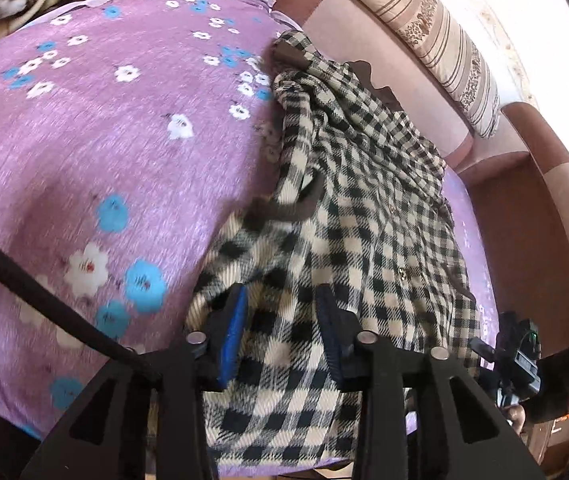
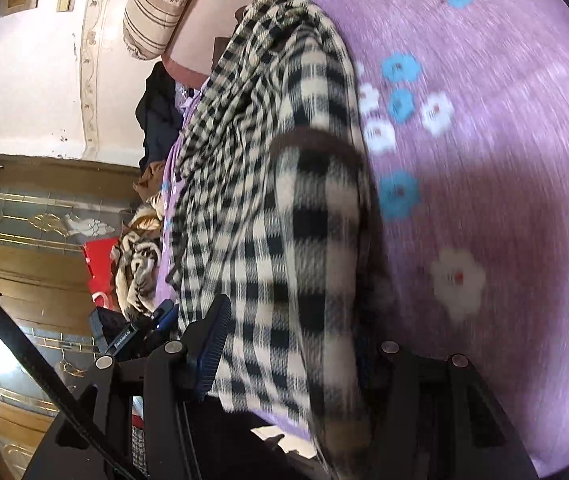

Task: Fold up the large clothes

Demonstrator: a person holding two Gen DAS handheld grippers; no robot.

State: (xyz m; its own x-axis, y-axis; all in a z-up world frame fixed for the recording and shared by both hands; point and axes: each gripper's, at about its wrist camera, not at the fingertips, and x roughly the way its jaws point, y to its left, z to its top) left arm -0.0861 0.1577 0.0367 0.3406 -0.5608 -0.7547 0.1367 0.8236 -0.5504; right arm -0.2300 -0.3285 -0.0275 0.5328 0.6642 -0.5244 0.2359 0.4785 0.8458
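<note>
A woolly black-and-cream checked coat [image 1: 364, 184] with brown trim lies ahead of both claws on the purple flowered bedsheet [image 1: 104, 140]. The left gripper [image 1: 282, 332] stands part-open over its hem, pads not visibly pinching. The right gripper [image 2: 292, 344] has a blurred fold between its spread jaws; grip uncertain, a striped bolster [image 2: 160, 8] beyond.

The left hand-held gripper [image 1: 282, 332] is a black plastic frame with triangular cut-outs, round silver pivot screws, and two fingers faced with ribbed blue pads [image 1: 233, 334]. A black cable [image 1: 44, 300] runs to it. The right hand-held gripper [image 2: 290, 354] is built the same, with its own black cable [image 2: 24, 356].
</note>
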